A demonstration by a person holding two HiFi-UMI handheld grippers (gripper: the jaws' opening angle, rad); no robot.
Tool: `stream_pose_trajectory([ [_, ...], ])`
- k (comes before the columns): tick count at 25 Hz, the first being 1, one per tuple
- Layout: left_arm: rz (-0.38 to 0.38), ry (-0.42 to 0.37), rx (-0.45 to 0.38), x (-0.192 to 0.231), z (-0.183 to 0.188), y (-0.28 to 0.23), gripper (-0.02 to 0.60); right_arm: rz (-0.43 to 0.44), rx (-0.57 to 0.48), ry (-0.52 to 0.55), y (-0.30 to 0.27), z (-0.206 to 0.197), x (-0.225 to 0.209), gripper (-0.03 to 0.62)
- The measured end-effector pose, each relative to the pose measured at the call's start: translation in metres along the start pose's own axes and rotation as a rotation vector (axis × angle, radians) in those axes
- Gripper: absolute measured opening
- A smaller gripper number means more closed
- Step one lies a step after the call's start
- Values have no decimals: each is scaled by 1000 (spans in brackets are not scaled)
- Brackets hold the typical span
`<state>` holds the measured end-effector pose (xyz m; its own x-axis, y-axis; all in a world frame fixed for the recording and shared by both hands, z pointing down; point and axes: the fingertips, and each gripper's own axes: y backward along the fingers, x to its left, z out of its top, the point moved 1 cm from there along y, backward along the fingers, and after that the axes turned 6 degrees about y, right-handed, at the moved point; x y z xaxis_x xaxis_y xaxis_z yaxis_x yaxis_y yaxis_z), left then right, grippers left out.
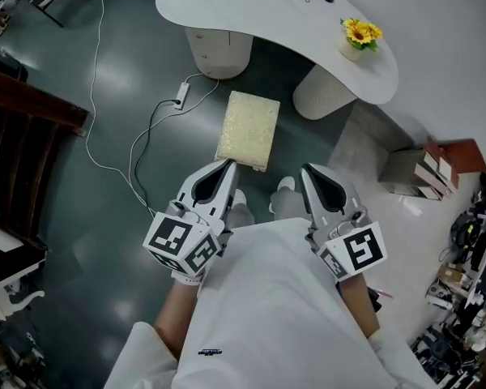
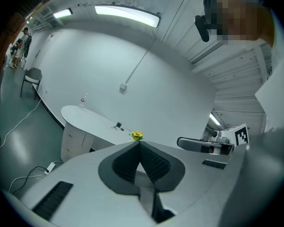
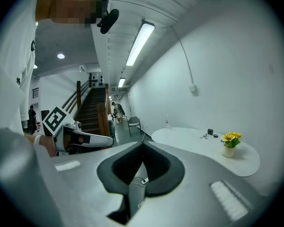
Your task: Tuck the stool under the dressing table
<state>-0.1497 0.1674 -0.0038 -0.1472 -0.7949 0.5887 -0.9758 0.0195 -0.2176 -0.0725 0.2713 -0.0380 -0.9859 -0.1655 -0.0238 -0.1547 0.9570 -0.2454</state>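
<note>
1. A dark grey floor (image 1: 105,185) lies under both grippers. Ahead of them stands a white curved dressing table (image 1: 437,23) on two pale pedestals (image 1: 219,53). Dark wooden stairs (image 1: 24,112) are well off to the left of the left gripper (image 1: 229,162).
2. The left gripper's jaws are pressed together with nothing between them. The right gripper (image 1: 305,168) is the same, closed and empty.
3. The stool (image 1: 248,130), with a cream seat, stands on the floor. Its near edge is just past the left gripper's tips, ahead and left of the right gripper. It is out in front of the table, not under it.
4. A white pot (image 1: 352,52) holding yellow flowers (image 1: 362,31) sits on the table, far ahead and right of the right gripper.
5. Beyond the stool, the gap between the pedestals is open. A white cable (image 1: 138,148) and power strip (image 1: 181,96) lie ahead and left of the left gripper, and stacked boxes (image 1: 417,173) stand to the right of the right gripper
</note>
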Motion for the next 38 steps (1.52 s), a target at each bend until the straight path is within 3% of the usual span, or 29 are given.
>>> stream_pose_trajectory([
  [9, 143, 59, -33, 34, -2, -2, 9, 146, 32, 0, -49, -10, -14, 0],
  [22, 401, 170, -119, 63, 14, -68, 9, 448, 73, 10, -136, -12, -85, 2],
  [30, 544, 251, -153, 81, 12, -100, 9, 703, 90, 33, -177, -18, -93, 2],
  [38, 654, 368, -189, 106, -21, -97, 9, 847, 104, 56, -211, -31, -83, 2],
])
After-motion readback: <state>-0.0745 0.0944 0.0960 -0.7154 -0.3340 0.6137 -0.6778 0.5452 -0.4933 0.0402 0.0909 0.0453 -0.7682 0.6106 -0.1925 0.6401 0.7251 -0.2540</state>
